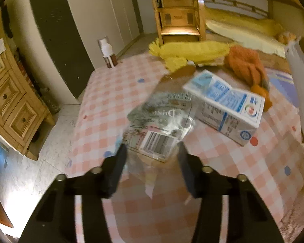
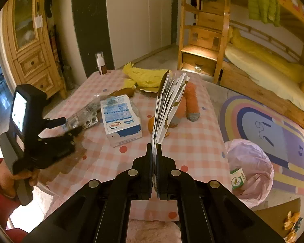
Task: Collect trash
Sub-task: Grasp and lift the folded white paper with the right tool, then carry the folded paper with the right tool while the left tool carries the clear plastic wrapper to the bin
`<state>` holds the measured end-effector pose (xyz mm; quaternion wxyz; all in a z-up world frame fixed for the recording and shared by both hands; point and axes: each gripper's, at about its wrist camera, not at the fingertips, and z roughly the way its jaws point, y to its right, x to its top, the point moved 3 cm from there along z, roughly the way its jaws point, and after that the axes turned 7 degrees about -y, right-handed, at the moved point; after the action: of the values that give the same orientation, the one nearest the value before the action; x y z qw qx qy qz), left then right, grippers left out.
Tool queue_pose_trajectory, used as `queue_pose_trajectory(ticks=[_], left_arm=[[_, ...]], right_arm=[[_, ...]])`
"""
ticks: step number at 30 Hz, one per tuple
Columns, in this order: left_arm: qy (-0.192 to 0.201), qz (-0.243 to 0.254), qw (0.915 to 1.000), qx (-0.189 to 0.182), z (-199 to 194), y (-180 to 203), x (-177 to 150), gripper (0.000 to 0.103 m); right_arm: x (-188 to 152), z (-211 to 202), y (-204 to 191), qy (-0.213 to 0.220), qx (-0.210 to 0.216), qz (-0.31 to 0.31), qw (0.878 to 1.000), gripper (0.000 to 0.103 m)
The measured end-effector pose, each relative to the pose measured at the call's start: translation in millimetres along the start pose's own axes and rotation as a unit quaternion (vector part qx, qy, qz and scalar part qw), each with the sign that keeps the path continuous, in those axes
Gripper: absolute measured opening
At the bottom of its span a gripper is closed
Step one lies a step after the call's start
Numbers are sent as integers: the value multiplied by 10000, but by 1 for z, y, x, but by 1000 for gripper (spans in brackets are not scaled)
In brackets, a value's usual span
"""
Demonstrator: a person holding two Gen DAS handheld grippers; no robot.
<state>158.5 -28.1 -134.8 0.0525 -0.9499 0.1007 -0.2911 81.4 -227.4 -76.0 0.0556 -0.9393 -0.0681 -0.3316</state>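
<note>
My left gripper (image 1: 151, 149) stands around the base of a crushed clear plastic bottle (image 1: 162, 119) lying on the checked table (image 1: 115, 93); the pads sit at the bottle's sides, and it also shows in the right wrist view (image 2: 71, 125) with the bottle (image 2: 85, 115). A blue-and-white milk carton (image 1: 225, 103) lies right of the bottle, also in the right wrist view (image 2: 121, 119). My right gripper (image 2: 154, 149) is shut on a flat stack of paper packaging (image 2: 168, 105), held upright above the table. A pink-lined trash bin (image 2: 251, 168) with a small green carton (image 2: 238, 178) stands on the floor to the right.
Yellow cloth (image 2: 146, 77), orange knit socks (image 2: 190, 101) and a small white-and-brown bottle (image 2: 101, 64) lie at the table's far side. A wooden cabinet (image 2: 32, 50) stands left, a bunk bed with stairs (image 2: 253, 60) right, a rainbow rug (image 2: 269, 125) on the floor.
</note>
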Motion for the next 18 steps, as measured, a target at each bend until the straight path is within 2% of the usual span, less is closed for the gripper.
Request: queue_pose_trajectory(ticks=[2, 4, 6, 8, 13, 18], left_arm=[[126, -92, 9999, -8, -11, -9, 3, 29], [243, -238, 9994, -49, -26, -20, 6, 8], [361, -413, 9982, -233, -42, -29, 10, 2], [514, -621, 9944, -689, -64, -35, 12, 2], [758, -673, 9844, -1436, -104, -23, 14, 2], [791, -357, 9818, -1689, -116, 12, 11, 2]], right_arm=[[-1, -3, 1, 38, 18, 19, 10000, 3], [-2, -6, 2, 83, 36, 25, 10000, 3], [-3, -11, 4, 139, 53, 36, 9999, 3], [-4, -16, 7, 196, 70, 65, 9998, 3], [-7, -25, 15, 291, 87, 147, 9994, 3], [-15, -32, 24, 317, 31, 219, 9993, 3]])
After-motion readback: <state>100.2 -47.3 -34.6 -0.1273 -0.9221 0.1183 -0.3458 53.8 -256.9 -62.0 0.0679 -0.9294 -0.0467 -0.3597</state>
